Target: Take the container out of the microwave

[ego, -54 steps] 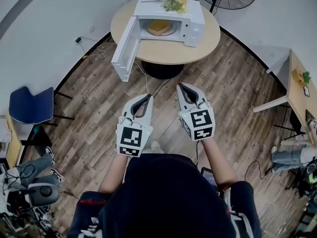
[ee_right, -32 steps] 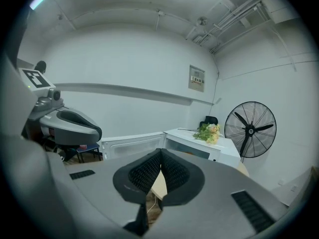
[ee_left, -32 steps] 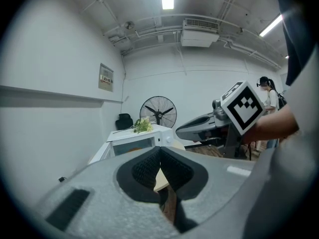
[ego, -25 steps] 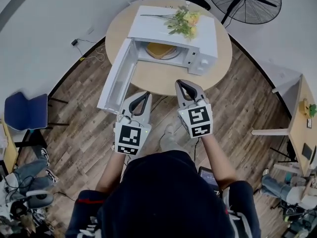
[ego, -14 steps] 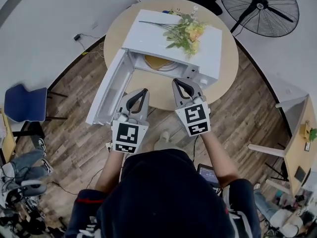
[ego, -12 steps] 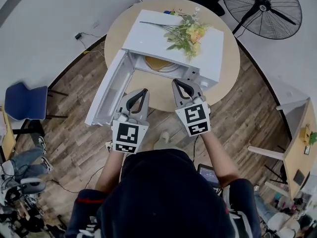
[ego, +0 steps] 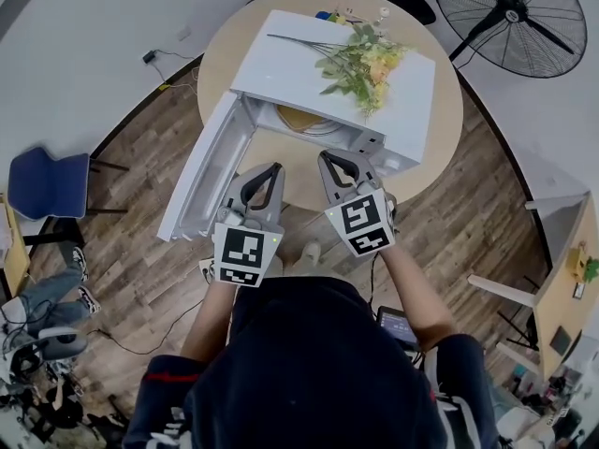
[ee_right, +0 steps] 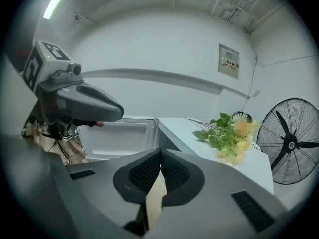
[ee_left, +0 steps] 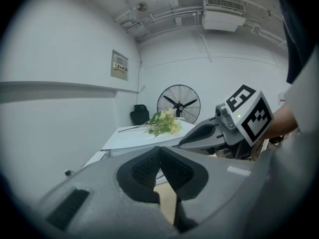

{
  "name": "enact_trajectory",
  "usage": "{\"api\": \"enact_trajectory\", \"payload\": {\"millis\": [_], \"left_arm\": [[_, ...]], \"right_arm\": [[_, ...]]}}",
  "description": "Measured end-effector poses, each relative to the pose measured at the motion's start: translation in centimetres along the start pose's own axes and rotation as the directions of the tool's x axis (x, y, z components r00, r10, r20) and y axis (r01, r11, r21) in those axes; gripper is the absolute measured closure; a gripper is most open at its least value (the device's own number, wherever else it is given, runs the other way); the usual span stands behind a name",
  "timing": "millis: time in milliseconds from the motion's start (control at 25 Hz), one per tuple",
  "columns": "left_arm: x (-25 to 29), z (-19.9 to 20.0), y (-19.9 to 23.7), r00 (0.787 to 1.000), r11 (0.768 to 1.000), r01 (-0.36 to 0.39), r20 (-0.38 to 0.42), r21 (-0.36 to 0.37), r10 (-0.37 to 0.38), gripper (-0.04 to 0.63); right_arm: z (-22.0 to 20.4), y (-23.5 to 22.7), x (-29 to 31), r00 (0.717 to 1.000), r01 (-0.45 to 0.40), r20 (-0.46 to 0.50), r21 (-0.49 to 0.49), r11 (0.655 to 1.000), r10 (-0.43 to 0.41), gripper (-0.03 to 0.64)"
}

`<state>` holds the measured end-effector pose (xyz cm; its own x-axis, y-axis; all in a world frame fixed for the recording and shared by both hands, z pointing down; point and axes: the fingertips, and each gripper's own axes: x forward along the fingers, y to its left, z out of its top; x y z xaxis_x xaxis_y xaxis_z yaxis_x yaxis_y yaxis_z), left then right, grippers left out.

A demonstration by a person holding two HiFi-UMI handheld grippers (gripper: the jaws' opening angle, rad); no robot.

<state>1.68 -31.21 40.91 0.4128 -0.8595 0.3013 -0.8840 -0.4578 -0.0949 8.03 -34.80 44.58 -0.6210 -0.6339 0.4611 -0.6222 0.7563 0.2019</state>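
A white microwave [ego: 332, 68] stands on a round wooden table [ego: 309, 171] with its door [ego: 206, 176] swung open to the left. Inside, a yellow container [ego: 301, 118] sits on the turntable, partly hidden under the microwave's roof. My left gripper [ego: 270, 169] is shut and empty, over the table's near edge just in front of the opening. Beside it my right gripper [ego: 328, 158] is shut too, below the control-panel side. In the left gripper view the left gripper [ee_left: 159, 149] has its pads together; the right gripper [ee_right: 160, 152] shows the same in its own view.
A bunch of flowers [ego: 360, 59] lies on the microwave's top. A standing fan [ego: 524, 12] is at the far right, a blue chair [ego: 51, 183] at the left, another table [ego: 566, 288] at the right. Cables run over the wooden floor.
The person has walked up to the table, so the microwave now lies right in front of both grippers. Both grippers have stayed shut and empty.
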Motion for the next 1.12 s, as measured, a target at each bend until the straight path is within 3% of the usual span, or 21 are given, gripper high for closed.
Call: {"api": "enact_trajectory", "payload": {"millis": [200, 360, 520, 720, 880, 1000, 1120], "left_arm": [[0.6, -0.4, 1.0, 0.999, 0.999, 0.04, 0.0, -0.002, -0.04, 0.581], [0.9, -1.4, 1.8, 0.997, 0.997, 0.075, -0.012, 0.001, -0.075, 0.581], [0.8, -2.1, 3.6, 0.998, 0.998, 0.059, -0.019, 0.009, -0.059, 0.581], [0.2, -3.7, 5.6, 0.999, 0.999, 0.035, -0.04, -0.002, -0.035, 0.581], [-0.4, -4.7, 6.9, 0.998, 1.0, 0.011, -0.054, -0.012, -0.011, 0.581], [-1.0, -5.4, 7.5, 0.998, 1.0, -0.007, -0.063, -0.023, 0.005, 0.581], [-1.4, -6.1, 8.0, 0.997, 0.999, -0.02, -0.072, -0.04, 0.017, 0.581]], "right_arm": [[-0.6, 0.9, 1.4, 0.998, -0.003, -0.066, -0.072, 0.997, -0.002, 0.608], [-2.6, 2.3, 3.4, 0.981, -0.08, -0.191, -0.192, 0.978, 0.043, 0.609], [-5.0, 3.5, 5.6, 0.939, -0.172, -0.338, -0.303, 0.937, 0.063, 0.608], [-8.3, 4.2, 9.1, 0.866, -0.261, -0.496, -0.339, 0.904, 0.064, 0.607], [-9.7, 4.2, 11.5, 0.834, -0.29, -0.549, -0.344, 0.893, 0.06, 0.607], [-10.1, 3.4, 13.5, 0.831, -0.279, -0.556, -0.396, 0.875, 0.014, 0.607], [-9.8, 2.5, 15.3, 0.837, -0.252, -0.547, -0.406, 0.879, -0.013, 0.606]]}}
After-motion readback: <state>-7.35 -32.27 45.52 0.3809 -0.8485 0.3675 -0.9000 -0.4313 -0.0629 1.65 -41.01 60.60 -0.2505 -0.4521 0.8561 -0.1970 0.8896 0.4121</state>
